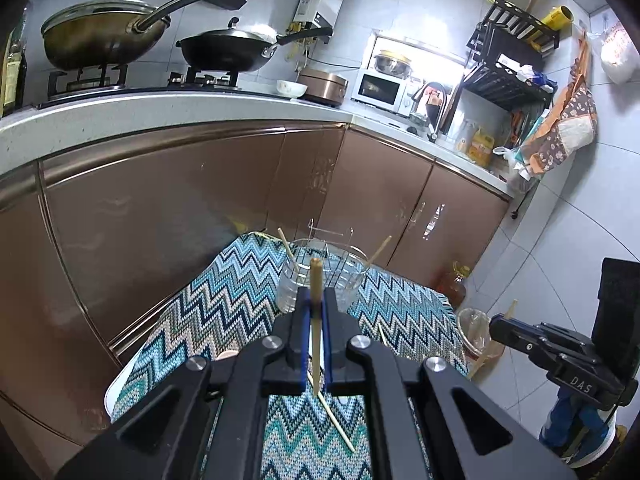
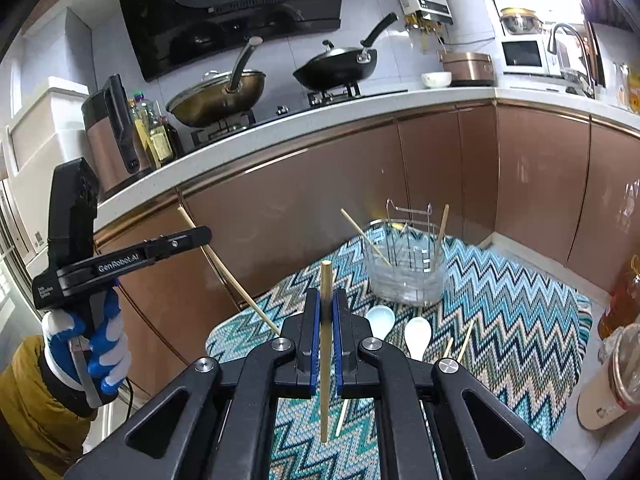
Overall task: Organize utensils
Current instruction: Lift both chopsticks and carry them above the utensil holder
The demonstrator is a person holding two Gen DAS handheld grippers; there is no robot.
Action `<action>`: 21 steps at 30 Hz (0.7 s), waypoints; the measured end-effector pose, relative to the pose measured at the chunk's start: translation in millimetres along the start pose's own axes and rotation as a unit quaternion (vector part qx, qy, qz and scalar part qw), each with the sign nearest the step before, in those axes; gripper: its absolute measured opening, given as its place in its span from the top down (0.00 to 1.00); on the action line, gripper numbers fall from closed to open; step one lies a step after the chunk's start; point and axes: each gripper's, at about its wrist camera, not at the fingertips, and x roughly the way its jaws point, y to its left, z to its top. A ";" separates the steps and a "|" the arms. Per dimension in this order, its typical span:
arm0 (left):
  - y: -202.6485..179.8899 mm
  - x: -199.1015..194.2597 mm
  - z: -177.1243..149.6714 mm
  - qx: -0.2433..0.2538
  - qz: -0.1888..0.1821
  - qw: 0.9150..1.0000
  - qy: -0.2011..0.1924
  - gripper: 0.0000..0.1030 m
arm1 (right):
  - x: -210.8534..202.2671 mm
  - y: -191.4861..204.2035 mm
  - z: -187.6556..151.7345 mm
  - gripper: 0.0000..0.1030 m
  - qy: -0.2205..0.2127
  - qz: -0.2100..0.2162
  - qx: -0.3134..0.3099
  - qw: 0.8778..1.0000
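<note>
My left gripper (image 1: 316, 298) is shut on a wooden chopstick (image 1: 316, 320), held above the zigzag mat (image 1: 224, 300) just short of the clear holder (image 1: 324, 280). My right gripper (image 2: 327, 298) is shut on another chopstick (image 2: 326, 344), held upright over the mat (image 2: 500, 300). The clear holder (image 2: 404, 276) with a wire rack inside stands at the mat's far side with two chopsticks leaning in it. Two white spoons (image 2: 380, 318) (image 2: 417, 336) and loose chopsticks (image 2: 464, 340) lie on the mat. The left gripper also shows in the right wrist view (image 2: 200, 236), and the right gripper in the left wrist view (image 1: 498, 326).
Brown cabinet fronts (image 1: 180, 200) and a counter with a stove and two pans (image 2: 332, 64) stand behind the mat. A cup with a plastic lid (image 2: 612, 384) and an oil bottle (image 2: 624, 296) stand on the floor to the right.
</note>
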 end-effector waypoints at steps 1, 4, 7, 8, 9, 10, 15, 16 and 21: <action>-1.0 1.3 1.6 0.001 0.000 1.000 -0.001 0.96 | -0.4 -0.1 1.8 0.94 -0.003 0.001 -0.001 1.000; -2.3 4.5 6.7 0.002 0.000 1.000 -0.007 0.96 | -0.1 -1.8 9.0 0.94 -0.014 0.003 -0.004 1.000; -2.3 6.9 12.3 0.003 0.004 1.000 -0.016 0.96 | 0.9 -4.2 15.7 0.94 -0.024 0.005 -0.006 1.000; -2.8 7.7 13.7 0.004 0.006 1.000 -0.018 0.96 | 1.2 -4.7 17.6 0.94 -0.028 0.006 -0.007 1.000; -2.6 8.7 15.6 0.005 0.008 1.000 -0.021 0.96 | 1.7 -5.1 20.0 0.94 -0.031 0.007 -0.008 0.999; -2.1 9.9 17.3 0.004 0.009 1.000 -0.023 0.96 | 2.0 -5.0 22.1 0.94 -0.034 0.008 -0.009 0.999; 0.2 17.7 25.3 0.002 0.012 0.999 -0.031 0.96 | 6.0 -7.5 36.8 0.94 -0.049 0.013 -0.016 0.999; 0.4 18.9 26.9 0.001 0.012 0.999 -0.032 0.96 | 6.9 -7.9 39.1 0.94 -0.052 0.014 -0.017 0.998; 6.5 26.1 36.8 -0.008 0.012 0.999 -0.041 0.96 | 10.9 -11.2 50.8 0.94 -0.067 0.018 -0.025 0.997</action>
